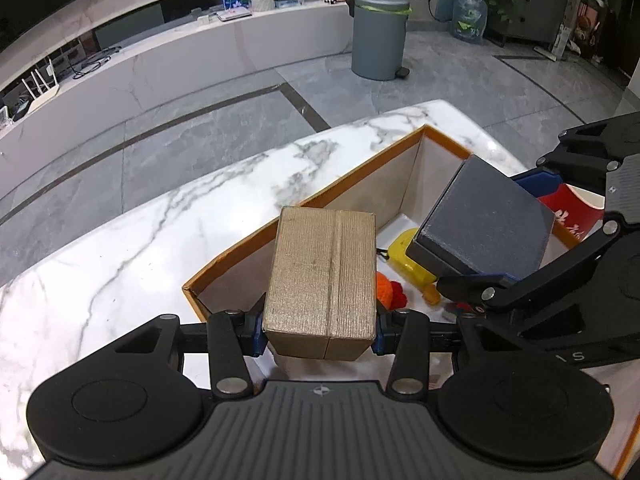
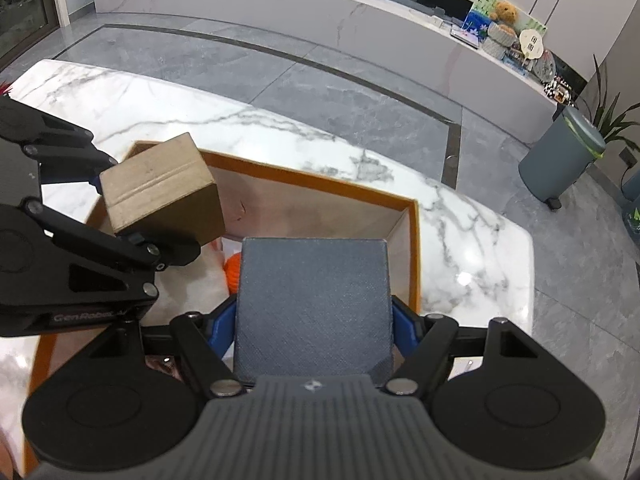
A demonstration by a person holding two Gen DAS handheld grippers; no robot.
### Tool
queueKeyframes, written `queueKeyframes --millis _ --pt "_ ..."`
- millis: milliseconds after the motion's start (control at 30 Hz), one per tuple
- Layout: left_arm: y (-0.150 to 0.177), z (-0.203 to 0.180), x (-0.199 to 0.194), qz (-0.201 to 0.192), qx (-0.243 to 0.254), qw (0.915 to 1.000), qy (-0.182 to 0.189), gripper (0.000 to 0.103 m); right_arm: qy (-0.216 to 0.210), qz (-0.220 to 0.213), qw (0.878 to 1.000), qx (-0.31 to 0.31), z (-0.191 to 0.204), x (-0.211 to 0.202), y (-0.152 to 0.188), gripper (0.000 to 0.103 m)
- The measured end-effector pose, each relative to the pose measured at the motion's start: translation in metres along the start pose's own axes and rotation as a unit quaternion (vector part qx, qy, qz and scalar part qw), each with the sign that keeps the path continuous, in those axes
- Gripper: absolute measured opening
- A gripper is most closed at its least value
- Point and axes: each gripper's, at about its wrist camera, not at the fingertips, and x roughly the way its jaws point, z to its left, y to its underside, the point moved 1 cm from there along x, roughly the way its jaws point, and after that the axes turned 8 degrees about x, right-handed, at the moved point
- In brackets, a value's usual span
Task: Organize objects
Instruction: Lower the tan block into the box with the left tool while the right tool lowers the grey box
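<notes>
My left gripper (image 1: 318,334) is shut on a brown cardboard box (image 1: 322,276) and holds it above the near left part of a large orange-rimmed open box (image 1: 360,172) on the marble table. My right gripper (image 2: 314,326) is shut on a dark grey box (image 2: 314,308), held above the same open box (image 2: 320,182). The grey box shows in the left wrist view (image 1: 488,228), the cardboard box in the right wrist view (image 2: 160,190). Inside the open box lie a yellow object (image 1: 408,256) and an orange and red knitted thing (image 1: 390,294).
The white marble table (image 1: 120,248) ends just beyond the open box; grey tiled floor lies past it. A grey pedal bin (image 1: 380,36) stands on the floor. A long white counter (image 2: 360,12) with clutter runs along the back. A red and white item (image 1: 572,208) lies behind the grey box.
</notes>
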Motion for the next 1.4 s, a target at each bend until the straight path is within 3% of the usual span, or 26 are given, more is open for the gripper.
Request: queueKeyframes --millis 700,833,1167,1300,1400 --pt "-0.004 -0.006 0.018 0.002 0.052 0.9987 -0.002 0.051 -0.010 0.001 0.998 -0.058 0.015 0.044 0.004 0.076" --pt "-0.003 -0.015 0.019 -0.001 0.094 0.9954 -0.020 0.051 0.005 -0.005 0.996 -0.087 0.029 0.050 0.008 0.076" --pt "-0.006 -0.028 0.022 0.001 0.141 0.9897 -0.025 0.051 0.003 -0.014 0.994 -0.113 0.026 0.052 0.011 0.076" --pt "0.003 -0.038 0.018 -0.013 0.210 0.9770 -0.032 0.051 0.002 -0.031 0.991 -0.128 0.028 0.050 0.016 0.077" --pt "0.019 -0.054 0.013 -0.040 0.304 0.9510 -0.040 0.052 -0.009 -0.035 0.989 -0.146 0.028 0.047 0.022 0.081"
